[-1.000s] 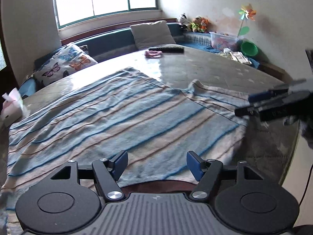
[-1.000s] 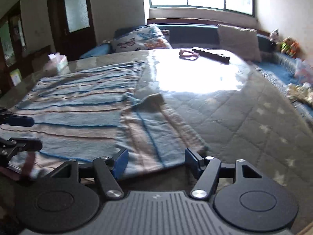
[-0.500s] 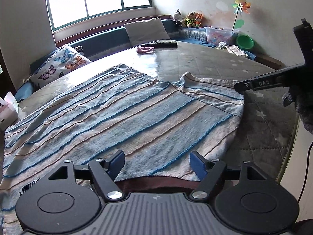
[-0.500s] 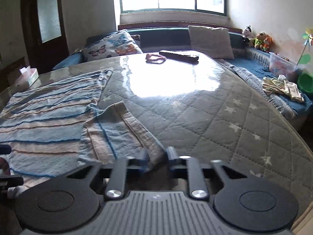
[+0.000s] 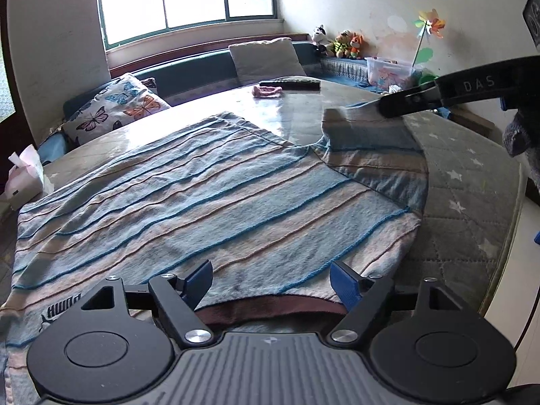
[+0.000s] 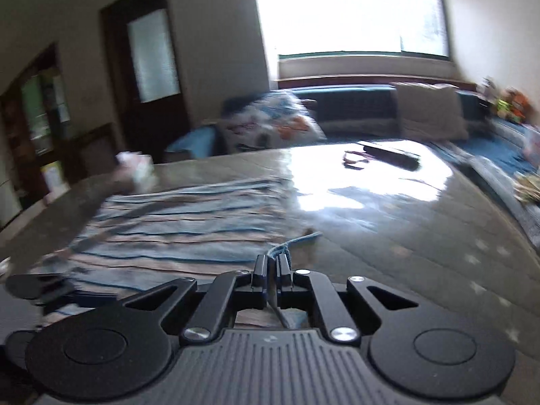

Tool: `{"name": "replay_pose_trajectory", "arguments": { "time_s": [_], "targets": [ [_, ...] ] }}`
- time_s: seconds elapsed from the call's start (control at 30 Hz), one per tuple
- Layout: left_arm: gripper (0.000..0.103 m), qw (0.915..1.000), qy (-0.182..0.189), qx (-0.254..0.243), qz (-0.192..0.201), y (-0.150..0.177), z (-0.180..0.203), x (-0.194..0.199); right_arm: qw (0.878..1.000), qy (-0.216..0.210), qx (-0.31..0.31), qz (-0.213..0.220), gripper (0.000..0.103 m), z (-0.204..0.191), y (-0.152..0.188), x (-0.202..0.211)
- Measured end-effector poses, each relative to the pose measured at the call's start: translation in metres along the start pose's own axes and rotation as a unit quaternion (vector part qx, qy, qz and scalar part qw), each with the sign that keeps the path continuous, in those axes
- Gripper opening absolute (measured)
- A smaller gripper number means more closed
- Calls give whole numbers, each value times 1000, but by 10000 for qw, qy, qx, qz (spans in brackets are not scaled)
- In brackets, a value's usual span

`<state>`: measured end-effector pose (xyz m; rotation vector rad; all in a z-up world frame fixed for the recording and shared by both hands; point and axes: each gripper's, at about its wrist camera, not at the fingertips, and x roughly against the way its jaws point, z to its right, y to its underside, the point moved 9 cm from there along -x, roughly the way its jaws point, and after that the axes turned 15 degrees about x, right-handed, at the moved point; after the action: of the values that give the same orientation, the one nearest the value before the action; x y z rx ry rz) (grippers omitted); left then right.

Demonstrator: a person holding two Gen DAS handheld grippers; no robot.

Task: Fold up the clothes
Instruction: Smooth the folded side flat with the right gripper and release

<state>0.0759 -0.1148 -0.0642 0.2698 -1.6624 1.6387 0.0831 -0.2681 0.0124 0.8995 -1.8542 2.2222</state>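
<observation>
Across the near part of the quilted table (image 5: 472, 182), a striped sweater (image 5: 202, 202) is laid out flat, collar hanging right at the near edge. Its sleeve (image 5: 374, 141) is pinched at the cuff by the right gripper (image 6: 272, 263), jaws pressed tight on the fabric, and it's lifted off the table toward the right edge. The left gripper (image 5: 271, 281) is hovered over the collar, jaws spread wide and opening, nothing gripped between them. Over by the far edge a remote (image 5: 290, 84) and a small pink thing (image 5: 266, 91) can be spotted, with a tissue box (image 5: 23, 182) at the left edge.
</observation>
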Motion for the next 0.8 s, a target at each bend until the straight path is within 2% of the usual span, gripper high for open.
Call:
{"name": "replay_pose_trajectory", "arguments": {
  "time_s": [0.2, 0.37, 0.47, 0.67, 0.8],
  "targets": [
    [82, 9998, -140, 145, 36, 3, -14, 7, 9969, -694, 363, -105, 5, -54, -5, -24],
    [82, 9993, -256, 277, 66, 4, -25, 13, 9929, -1111, 332, -260, 14, -73, 3, -35],
    [82, 9989, -301, 357, 86, 4, -31, 16, 9938, -965, 419, -347, 14, -62, 6, -40],
    [82, 9975, -438, 532, 127, 3, -42, 22, 9950, -411, 482, -777, 15, -25, 21, -73],
    [82, 9954, -628, 714, 130, 6, -57, 28, 9941, -225, 566, -897, 20, -15, 23, -95]
  ]
}}
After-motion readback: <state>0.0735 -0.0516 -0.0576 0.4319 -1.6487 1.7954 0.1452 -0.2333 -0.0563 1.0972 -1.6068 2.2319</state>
